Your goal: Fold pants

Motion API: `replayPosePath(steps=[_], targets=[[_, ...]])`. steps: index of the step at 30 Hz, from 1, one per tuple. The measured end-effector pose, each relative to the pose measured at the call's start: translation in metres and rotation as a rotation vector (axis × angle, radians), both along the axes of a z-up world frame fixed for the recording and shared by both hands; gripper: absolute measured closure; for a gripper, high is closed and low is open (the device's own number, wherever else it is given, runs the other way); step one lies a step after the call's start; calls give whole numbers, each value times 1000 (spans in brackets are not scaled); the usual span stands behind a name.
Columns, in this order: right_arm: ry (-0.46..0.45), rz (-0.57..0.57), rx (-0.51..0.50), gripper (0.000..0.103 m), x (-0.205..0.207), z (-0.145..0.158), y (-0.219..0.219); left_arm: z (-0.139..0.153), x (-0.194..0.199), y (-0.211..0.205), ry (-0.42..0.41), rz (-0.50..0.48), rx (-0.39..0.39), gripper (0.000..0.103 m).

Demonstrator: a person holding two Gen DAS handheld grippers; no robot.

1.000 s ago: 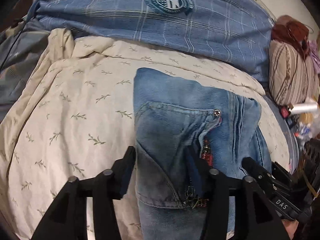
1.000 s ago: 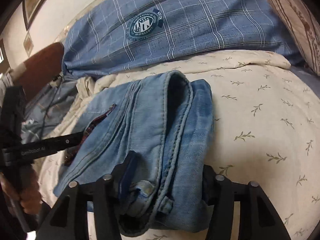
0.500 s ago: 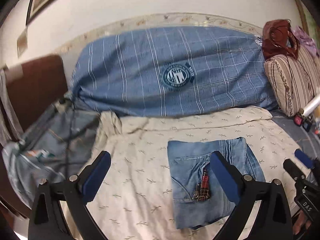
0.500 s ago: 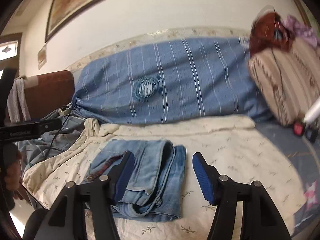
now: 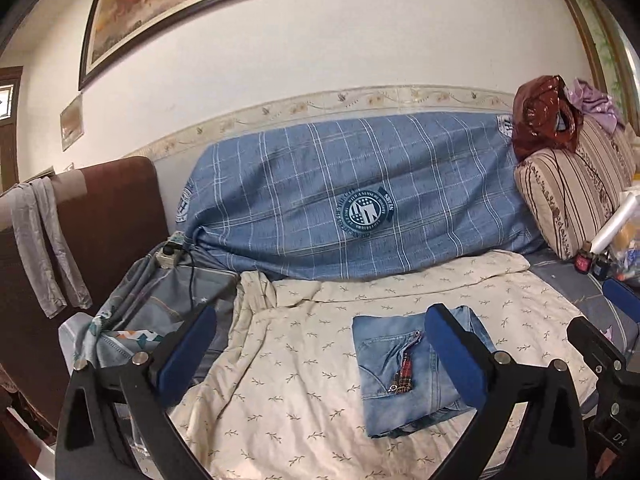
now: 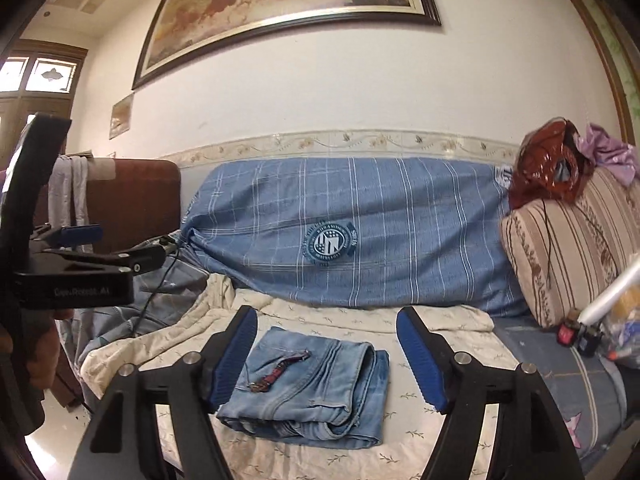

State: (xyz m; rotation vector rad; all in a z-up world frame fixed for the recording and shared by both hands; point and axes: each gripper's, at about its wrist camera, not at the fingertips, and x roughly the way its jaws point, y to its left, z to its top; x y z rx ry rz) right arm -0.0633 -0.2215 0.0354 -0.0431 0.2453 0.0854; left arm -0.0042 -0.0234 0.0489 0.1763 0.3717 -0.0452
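Jeans (image 6: 316,390) sat folded into a tidy square on the bedsheet (image 5: 288,392), around 6 o'clock under the blue pillow (image 6: 360,232). Left gripper (image 5: 320,360) and right gripper (image 6: 326,360) both hung spread apart, holding nothing (looked basically done). I'd just press the stack flat.

Folded pants (image 5: 416,368) lie on a leaf-print sheet (image 5: 288,380) spread over the bed, before a long bolster (image 5: 360,196) against the wall, with a striped cushion (image 5: 576,196) to the right and a framed painting (image 6: 288,8) above.
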Motion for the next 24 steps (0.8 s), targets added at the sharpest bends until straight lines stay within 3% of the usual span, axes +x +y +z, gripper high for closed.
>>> replayPosePath(steps=[14, 24], targets=[[-58, -4, -15, 25, -42, 47, 36, 34, -45, 43, -88, 79, -44, 0], [-62, 7, -48, 25, -45, 54, 52, 39, -54, 60, -89, 89, -55, 0]])
